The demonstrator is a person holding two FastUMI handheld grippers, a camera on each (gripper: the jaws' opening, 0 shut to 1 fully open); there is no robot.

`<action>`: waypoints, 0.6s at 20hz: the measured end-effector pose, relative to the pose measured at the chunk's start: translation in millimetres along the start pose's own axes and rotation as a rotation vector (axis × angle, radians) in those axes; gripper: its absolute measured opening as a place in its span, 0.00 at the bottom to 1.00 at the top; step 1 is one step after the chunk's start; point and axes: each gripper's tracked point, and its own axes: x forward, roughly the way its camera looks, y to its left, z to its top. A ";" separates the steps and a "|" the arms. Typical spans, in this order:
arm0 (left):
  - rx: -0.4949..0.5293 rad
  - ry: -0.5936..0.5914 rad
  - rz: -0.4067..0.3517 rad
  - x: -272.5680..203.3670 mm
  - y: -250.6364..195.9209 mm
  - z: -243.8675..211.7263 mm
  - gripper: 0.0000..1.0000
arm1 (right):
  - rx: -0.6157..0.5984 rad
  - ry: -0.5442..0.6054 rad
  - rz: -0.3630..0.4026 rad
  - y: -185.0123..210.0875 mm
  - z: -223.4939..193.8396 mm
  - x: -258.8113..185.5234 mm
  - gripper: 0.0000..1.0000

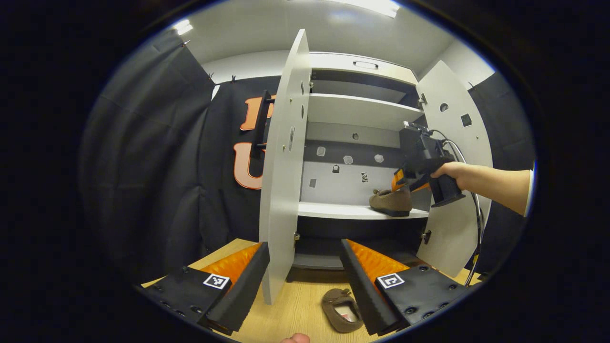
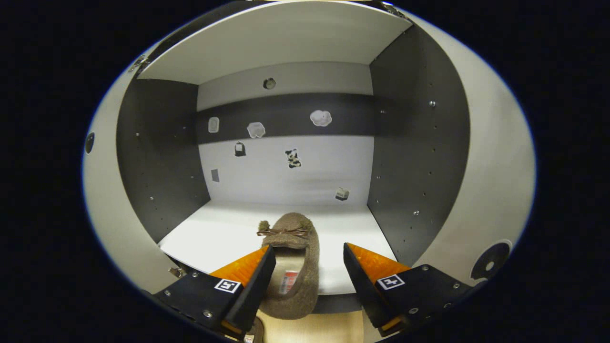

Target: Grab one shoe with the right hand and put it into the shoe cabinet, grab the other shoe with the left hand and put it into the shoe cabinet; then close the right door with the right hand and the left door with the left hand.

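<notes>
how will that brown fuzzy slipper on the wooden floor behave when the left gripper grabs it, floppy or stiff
The brown fuzzy slipper lying on the wooden floor looks soft-sided and low, so its wall will probably squash under the left gripper. It seems light for its size. The fuzzy fabric should give decent grip, and the flat sole makes rolling unlikely.

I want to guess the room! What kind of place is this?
Probably a test booth, not a home: black cloth walls, an open shoe cabinet, and a hand-held gripper by a shoe.
</notes>
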 end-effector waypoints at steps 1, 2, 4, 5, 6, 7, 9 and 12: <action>-0.003 0.000 -0.006 -0.3 -2.4 -0.5 0.96 | 0.007 -0.025 0.023 6.6 1.0 -15.4 0.89; -0.005 0.002 -0.010 -0.4 -4.9 -1.2 0.96 | 0.007 -0.053 0.039 11.2 0.8 -31.2 0.89; -0.008 0.008 -0.021 -1.5 -8.9 -3.7 0.94 | -0.008 -0.122 0.054 16.1 -2.1 -61.6 0.91; -0.008 0.009 -0.027 -1.4 -10.9 -4.2 0.96 | -0.019 -0.143 0.064 17.6 -9.5 -78.0 0.92; -0.006 0.011 -0.032 -2.0 -13.2 -5.4 0.96 | -0.027 -0.150 0.075 19.4 -20.8 -91.3 0.92; -0.001 0.014 -0.037 -1.8 -15.5 -6.5 0.96 | -0.032 -0.164 0.084 20.6 -30.7 -104.7 0.91; 0.015 0.024 -0.048 -0.5 -20.7 -10.7 0.96 | -0.057 -0.197 0.100 22.9 -52.1 -129.5 0.92; 0.018 0.072 -0.079 -2.4 -33.2 -33.3 0.96 | -0.071 -0.258 0.087 18.7 -89.3 -168.7 0.91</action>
